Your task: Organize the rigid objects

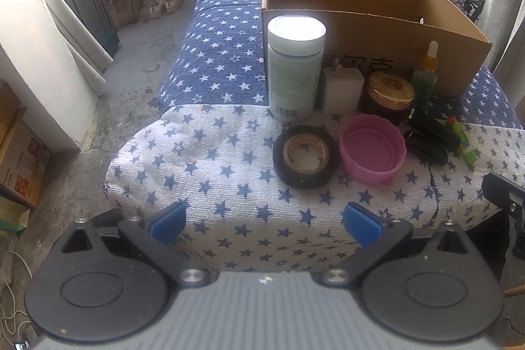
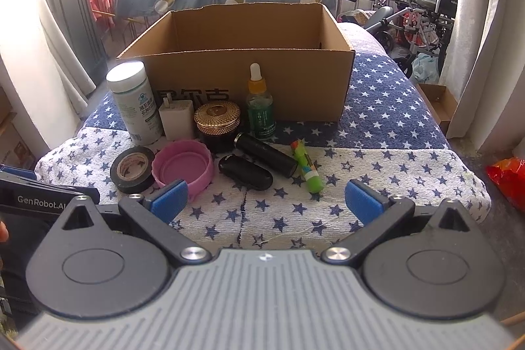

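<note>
Your left gripper (image 1: pixel 264 223) is spread wide and holds nothing; in its view the black tape roll (image 1: pixel 305 156) lies flat just above and right of centre, straight ahead of the gap between the blue pads. The white bottle (image 1: pixel 295 71) stands upright behind it, and the cardboard box (image 1: pixel 410 35) fills the upper right.

Your right gripper (image 2: pixel 267 202) is also spread and empty. In its view the pink lid (image 2: pixel 183 167) sits at lower left, partly behind the left pad, touching or nearly touching the tape roll; I can't tell which. Right of it lie the two black cylinders (image 2: pixel 264 156), long axes running from upper left to lower right, then the green marker (image 2: pixel 306 168). The left gripper looks the closer one for the tape; the right suits the cylinders, if you turn the jaws across their length.
</note>
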Action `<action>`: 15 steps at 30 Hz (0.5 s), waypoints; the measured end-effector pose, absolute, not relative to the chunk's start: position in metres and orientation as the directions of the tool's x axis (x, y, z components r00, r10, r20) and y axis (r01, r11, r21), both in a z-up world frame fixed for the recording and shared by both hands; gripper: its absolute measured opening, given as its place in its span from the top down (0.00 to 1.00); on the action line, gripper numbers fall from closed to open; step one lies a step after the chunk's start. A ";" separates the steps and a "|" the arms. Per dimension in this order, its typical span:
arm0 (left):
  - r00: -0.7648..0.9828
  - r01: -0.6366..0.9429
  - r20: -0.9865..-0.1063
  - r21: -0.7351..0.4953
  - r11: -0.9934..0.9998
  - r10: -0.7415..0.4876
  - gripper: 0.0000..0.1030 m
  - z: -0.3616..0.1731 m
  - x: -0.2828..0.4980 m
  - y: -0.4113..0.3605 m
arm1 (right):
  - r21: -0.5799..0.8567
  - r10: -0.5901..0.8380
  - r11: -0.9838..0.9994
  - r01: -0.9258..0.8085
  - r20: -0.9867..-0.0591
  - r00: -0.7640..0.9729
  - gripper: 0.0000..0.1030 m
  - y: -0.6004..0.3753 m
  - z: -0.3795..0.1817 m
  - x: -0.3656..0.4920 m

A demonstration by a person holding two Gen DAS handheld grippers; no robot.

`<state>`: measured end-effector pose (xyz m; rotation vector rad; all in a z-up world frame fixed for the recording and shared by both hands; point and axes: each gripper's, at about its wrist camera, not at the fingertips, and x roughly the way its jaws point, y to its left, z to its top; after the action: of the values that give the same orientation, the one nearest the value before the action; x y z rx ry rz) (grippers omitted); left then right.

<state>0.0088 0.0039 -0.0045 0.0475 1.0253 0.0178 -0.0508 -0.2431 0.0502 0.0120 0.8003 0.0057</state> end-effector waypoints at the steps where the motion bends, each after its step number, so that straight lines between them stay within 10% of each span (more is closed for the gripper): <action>1: 0.519 0.008 -0.854 0.048 0.999 0.037 0.00 -0.004 0.009 0.004 | 0.013 0.010 1.000 -0.001 -0.718 0.696 0.01 -0.243 0.050 -0.050; 15: 0.516 0.004 -0.855 0.055 0.998 0.046 0.00 -0.004 0.007 0.005 | 0.022 0.016 1.000 0.000 -0.717 0.697 0.01 -0.243 0.049 -0.051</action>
<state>0.0066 0.0046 -0.0040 0.0524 1.0284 0.0251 -0.0507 -0.2433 0.0495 0.0205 0.7997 0.0088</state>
